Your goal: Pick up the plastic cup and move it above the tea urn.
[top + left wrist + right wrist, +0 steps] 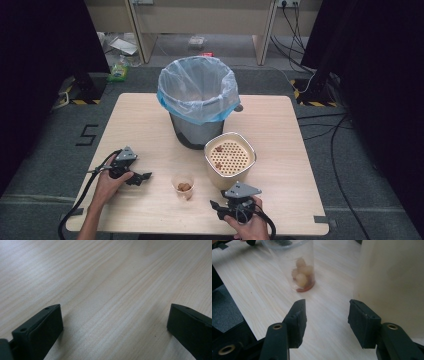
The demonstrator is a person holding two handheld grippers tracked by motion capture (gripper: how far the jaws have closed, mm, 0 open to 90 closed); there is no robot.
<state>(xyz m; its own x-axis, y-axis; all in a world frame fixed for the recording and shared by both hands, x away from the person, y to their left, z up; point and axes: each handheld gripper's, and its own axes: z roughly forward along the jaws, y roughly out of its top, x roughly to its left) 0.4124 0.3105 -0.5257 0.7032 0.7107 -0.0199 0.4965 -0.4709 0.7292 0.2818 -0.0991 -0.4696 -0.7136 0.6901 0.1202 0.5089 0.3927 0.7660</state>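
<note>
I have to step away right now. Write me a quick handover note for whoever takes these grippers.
Left gripper: open, holding nothing, low over the table.
Right gripper: open, holding nothing, pointed at the clear cup.
The cup stands upright at the table's front centre with small brown pieces in it. The cream strainer container sits just right of it, two bits on its perforated insert. The lined bin stands behind.
Done: nothing grasped.
Left: probably grasp the cup and empty it.

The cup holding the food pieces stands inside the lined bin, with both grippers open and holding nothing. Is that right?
Not quite. The cup stands on the bare table, in front of the bin and left of the cream container, as the high view shows. The rest holds: the left gripper and right gripper are both open and holding nothing.
</note>
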